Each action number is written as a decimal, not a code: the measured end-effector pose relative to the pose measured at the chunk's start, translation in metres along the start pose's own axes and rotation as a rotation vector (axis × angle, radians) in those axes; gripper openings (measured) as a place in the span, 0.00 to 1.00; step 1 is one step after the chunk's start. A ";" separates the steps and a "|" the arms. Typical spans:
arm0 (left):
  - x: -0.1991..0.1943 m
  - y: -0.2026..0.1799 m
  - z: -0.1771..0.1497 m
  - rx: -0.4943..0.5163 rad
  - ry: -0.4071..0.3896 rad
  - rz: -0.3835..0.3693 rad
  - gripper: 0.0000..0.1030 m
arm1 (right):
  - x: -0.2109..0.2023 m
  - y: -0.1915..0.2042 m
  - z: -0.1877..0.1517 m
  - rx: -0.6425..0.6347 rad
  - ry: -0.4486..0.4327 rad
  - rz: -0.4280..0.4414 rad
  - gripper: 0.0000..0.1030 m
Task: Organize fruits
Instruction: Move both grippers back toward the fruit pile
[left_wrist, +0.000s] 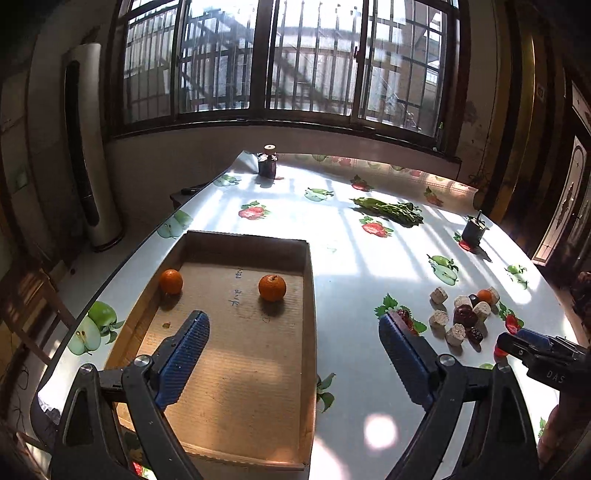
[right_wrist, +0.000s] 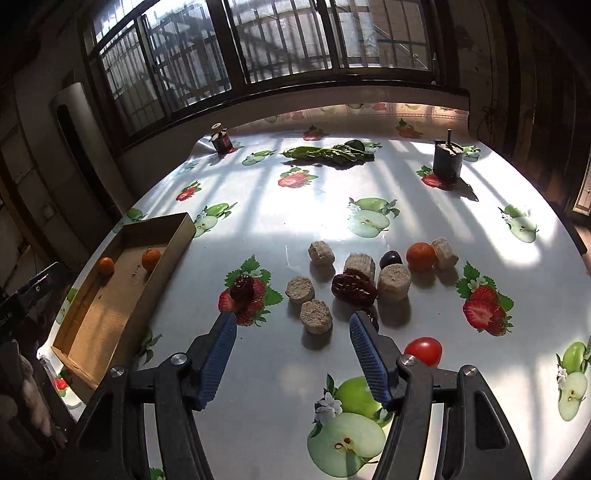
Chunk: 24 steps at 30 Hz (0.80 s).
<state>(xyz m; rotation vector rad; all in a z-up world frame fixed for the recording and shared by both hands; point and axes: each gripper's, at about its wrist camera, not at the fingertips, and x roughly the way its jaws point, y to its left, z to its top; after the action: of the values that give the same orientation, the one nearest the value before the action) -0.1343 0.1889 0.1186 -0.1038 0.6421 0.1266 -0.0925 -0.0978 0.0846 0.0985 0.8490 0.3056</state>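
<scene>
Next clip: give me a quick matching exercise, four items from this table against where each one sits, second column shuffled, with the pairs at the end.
Items:
1. two oranges
2. third orange
3. cherry tomato
4. leafy greens

Places:
A. far side of the table, towards the window
B. just right of the right tongs, on the tablecloth
C. inside the cardboard tray
D. among the beige cylinder pieces and dried dates

Pairs: 1-C, 2-D, 3-B, 4-A
</scene>
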 end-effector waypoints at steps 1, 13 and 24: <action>-0.001 -0.008 -0.002 0.017 0.005 -0.002 0.90 | -0.003 -0.006 -0.004 0.005 -0.002 -0.008 0.66; -0.001 -0.053 -0.018 0.123 0.037 0.037 0.90 | -0.025 -0.071 -0.043 0.063 -0.016 -0.073 0.69; 0.018 -0.051 -0.028 0.106 0.113 -0.009 0.90 | -0.018 -0.088 -0.050 0.083 0.025 -0.097 0.69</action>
<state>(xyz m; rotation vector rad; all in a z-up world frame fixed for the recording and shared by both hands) -0.1287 0.1367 0.0879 -0.0114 0.7593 0.0779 -0.1213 -0.1892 0.0461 0.1303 0.8881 0.1806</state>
